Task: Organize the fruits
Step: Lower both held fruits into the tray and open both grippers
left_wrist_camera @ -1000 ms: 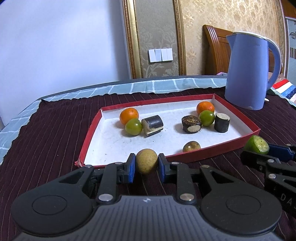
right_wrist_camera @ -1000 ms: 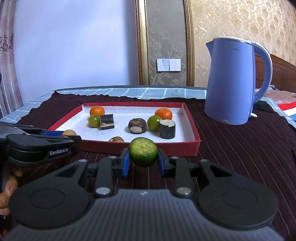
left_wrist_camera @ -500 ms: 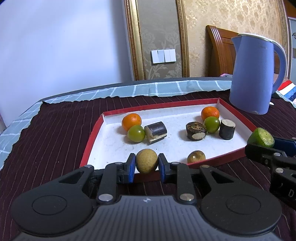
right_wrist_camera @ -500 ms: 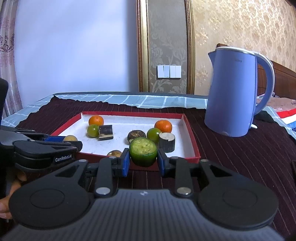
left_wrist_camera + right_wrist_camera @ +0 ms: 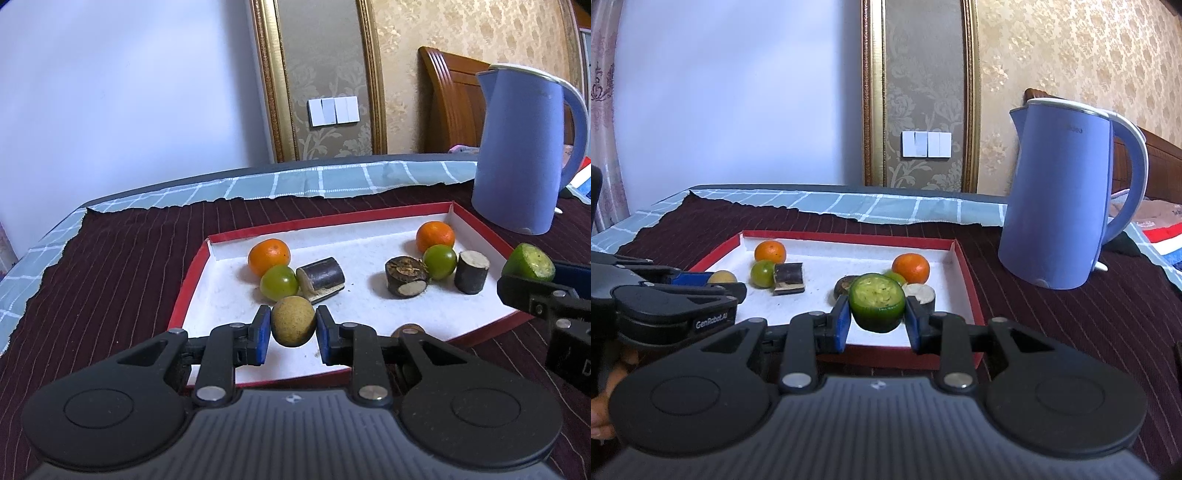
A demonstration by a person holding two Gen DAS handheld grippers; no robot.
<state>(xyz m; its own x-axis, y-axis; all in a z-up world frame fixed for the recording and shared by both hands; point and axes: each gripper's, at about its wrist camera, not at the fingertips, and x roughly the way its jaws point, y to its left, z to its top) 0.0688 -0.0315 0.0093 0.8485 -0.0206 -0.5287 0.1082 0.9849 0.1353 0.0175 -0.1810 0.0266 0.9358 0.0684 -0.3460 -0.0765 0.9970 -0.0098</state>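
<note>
Left gripper (image 5: pixel 291 334) jaws clamping tan fruit (image 5: pixel 293 320), right gripper (image 5: pixel 876 320) jaws clamping cut lime (image 5: pixel 877 305)

Left gripper (image 5: pixel 291 328) clamped a round tan-yellow fruit (image 5: pixel 293 321) above the red-rimmed white tray (image 5: pixel 369 302). Right gripper (image 5: pixel 532 275), at right edge, held a cut green lime piece (image 5: pixel 529 261). Blue plastic kettle (image 5: pixel 524 151) stood behind.
</note>
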